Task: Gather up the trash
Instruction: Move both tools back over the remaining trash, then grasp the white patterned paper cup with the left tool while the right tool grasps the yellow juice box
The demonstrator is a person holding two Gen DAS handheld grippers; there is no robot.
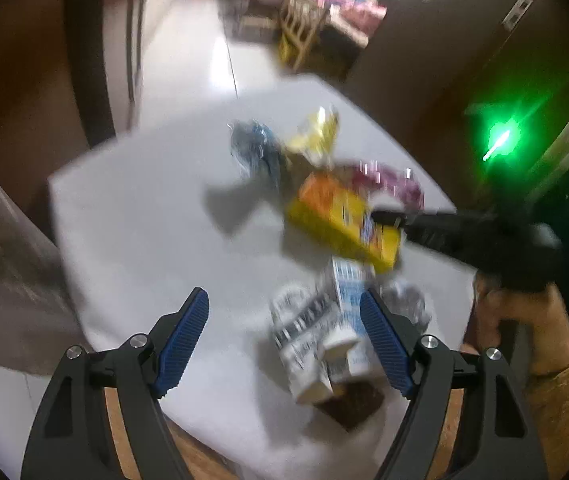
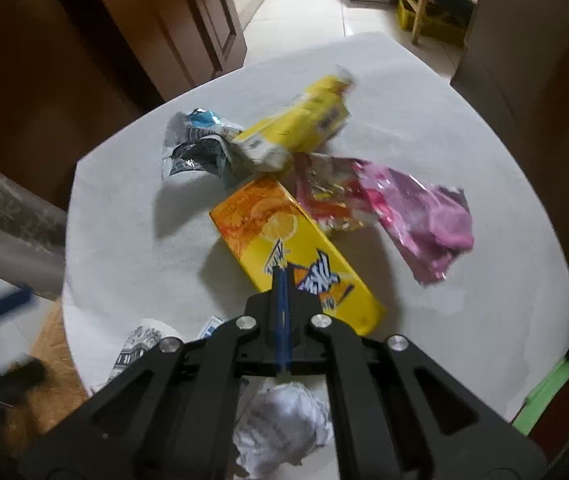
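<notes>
Trash lies on a white table [image 1: 144, 220]. A yellow-orange juice carton [image 2: 292, 248] lies flat in the middle, and my right gripper [image 2: 282, 270] is shut with its tips just over it, nothing visible between the pads. The left wrist view shows that gripper [image 1: 384, 216] reaching over the carton [image 1: 336, 220]. My left gripper [image 1: 284, 300] hangs open above the near table edge, its right pad beside blue-and-white cartons [image 1: 324, 336]. Further back lie a pink wrapper [image 2: 424, 220], a red-yellow wrapper [image 2: 324, 192], a yellow bag [image 2: 300, 124] and a silver-blue wrapper [image 2: 196, 148]. Crumpled white paper [image 2: 284, 420] sits under the right gripper.
A green tape roll [image 2: 556, 392] lies off the table's right edge. A person's hand in an orange sleeve [image 1: 524, 320] holds the right gripper. Brown doors [image 2: 188, 20] stand left and right. A wooden chair [image 1: 300, 28] and boxes are far behind.
</notes>
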